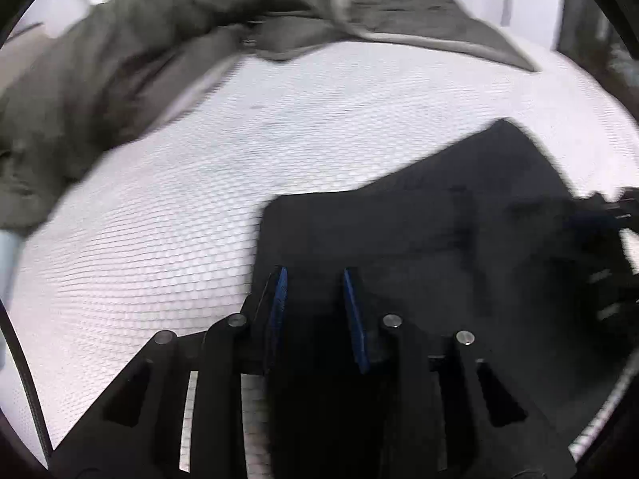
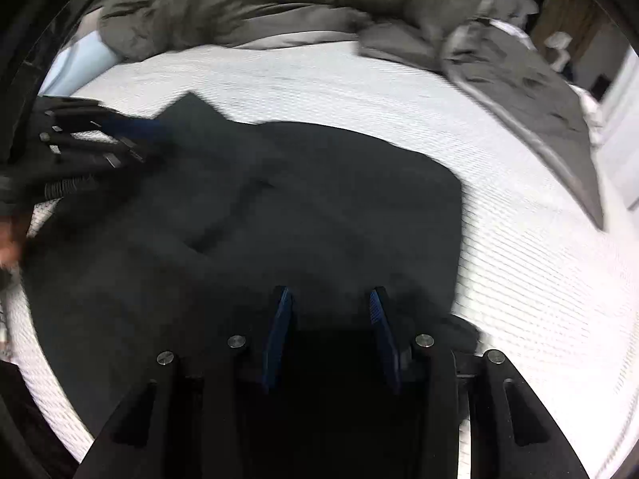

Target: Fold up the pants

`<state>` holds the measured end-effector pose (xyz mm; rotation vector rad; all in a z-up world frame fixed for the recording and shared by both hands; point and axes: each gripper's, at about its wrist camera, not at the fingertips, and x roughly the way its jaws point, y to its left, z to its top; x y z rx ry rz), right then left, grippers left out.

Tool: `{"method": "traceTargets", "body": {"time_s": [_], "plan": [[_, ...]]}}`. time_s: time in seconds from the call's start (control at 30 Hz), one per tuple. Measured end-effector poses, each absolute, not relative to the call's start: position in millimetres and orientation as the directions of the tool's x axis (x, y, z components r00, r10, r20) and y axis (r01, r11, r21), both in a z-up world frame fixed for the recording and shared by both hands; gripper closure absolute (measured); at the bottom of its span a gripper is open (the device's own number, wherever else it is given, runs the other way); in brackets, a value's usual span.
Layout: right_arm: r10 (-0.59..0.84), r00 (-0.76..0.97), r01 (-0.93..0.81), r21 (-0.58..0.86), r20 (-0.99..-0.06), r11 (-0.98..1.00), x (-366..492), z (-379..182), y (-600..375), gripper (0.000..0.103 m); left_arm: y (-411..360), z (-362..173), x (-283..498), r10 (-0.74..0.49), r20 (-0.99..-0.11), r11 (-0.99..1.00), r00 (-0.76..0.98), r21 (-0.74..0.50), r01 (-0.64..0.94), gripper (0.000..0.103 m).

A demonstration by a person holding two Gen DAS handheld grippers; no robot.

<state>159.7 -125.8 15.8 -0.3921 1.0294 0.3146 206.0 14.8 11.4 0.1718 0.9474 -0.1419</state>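
Left tongs (image 1: 313,279) angled downward, right tongs (image 2: 329,299) likewise, both parted

Pants (image 2: 279,207) lie on mattress (image 2: 519,279), duvet (image 2: 279,4) behind.

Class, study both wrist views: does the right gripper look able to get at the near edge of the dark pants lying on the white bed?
Probably yes. The right gripper hangs directly over the dark pants with its jaws apart, and nothing lies between. The grey duvet is bunched far back; the left gripper sits off at the opposite edge.
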Motion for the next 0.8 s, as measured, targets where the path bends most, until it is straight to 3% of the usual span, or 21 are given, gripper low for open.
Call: {"method": "traceTargets", "body": {"time_s": [0.1, 0.43, 0.53, 0.7, 0.8], "plan": [[0.147, 0.473, -0.427, -0.080, -0.869, 0.901, 155, 17, -147, 0.062, 28, 11, 202, -0.091, -0.813, 0.984, 0.575, 0.016, 0.179, 0.076], [0.204, 0.531, -0.418, -0.045, -0.822, 0.907, 179, 50, -105, 0.060, 9, 43, 205, -0.186, -0.757, 0.977, 0.627, -0.077, 0.197, 0.076], [0.188, 0.486, -0.424, -0.042, -0.854, 0.905, 196, 30, -90, 0.060, -5, 22, 226, -0.125, -0.796, 0.984, 0.592, -0.022, 0.178, 0.076], [-0.011, 0.511, -0.382, -0.239, -0.859, 0.893, 191, 9, -104, 0.055, -2, 11, 221, -0.044, -0.798, 0.986, 0.601, 0.062, 0.154, 0.073], [-0.047, 0.550, -0.347, -0.279, -0.834, 0.895, 176, 12, -134, 0.038, 5, 10, 210, 0.051, -0.787, 0.975, 0.615, 0.173, 0.141, 0.072]]}}
